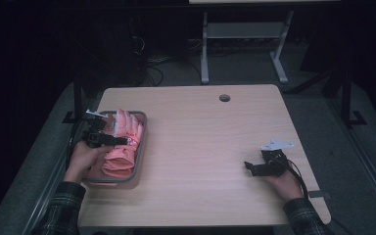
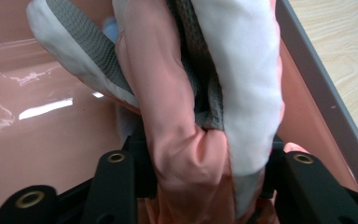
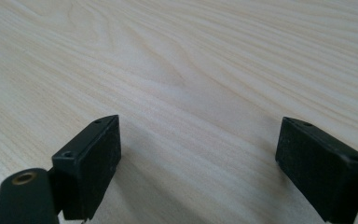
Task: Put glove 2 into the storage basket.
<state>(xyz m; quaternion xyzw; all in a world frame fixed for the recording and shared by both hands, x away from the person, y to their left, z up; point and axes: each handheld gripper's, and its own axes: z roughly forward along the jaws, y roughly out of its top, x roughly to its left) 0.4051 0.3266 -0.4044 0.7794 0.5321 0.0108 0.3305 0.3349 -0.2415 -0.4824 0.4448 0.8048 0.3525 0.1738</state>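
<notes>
— Dark room around you, pale wooden table [image 1: 200,147] in the middle of it. Where does your left gripper [image 1: 120,141] stand?

— Over the pink tray [image 1: 142,147] at the table's near left corner. Its jaws are clenched on the pink and white glove [image 1: 125,137]; in the left gripper view the glove [image 2: 200,140] bunches up right between the black jaws, with the fabric pinched into folds where they meet it.

— And the glove itself, where is it?

— Inside the tray, stretching away ahead of your left jaws. Its white and grey ribbed fingers [image 2: 74,56] fan out beyond the jaws, and the tray's grey rim [image 2: 326,93] runs just to the right of them in that view. I cannot tell whether any of it has left the tray floor.

— So which step am I on?

— I judge you have the grasp made and the lift is what comes next. Whether one glove or a folded pair is caught, I cannot say.

— What does that lift call for?

— Keep the jaws squeezed; soft fabric slips. Raise high enough that the dangling fingers clear the rim before you carry sideways.

— My right gripper [image 1: 250,168]?

— Released, jaws spread wide, low over bare wood well off to the right of the tray. It is free to receive or steady the glove once you bring it across.
</notes>
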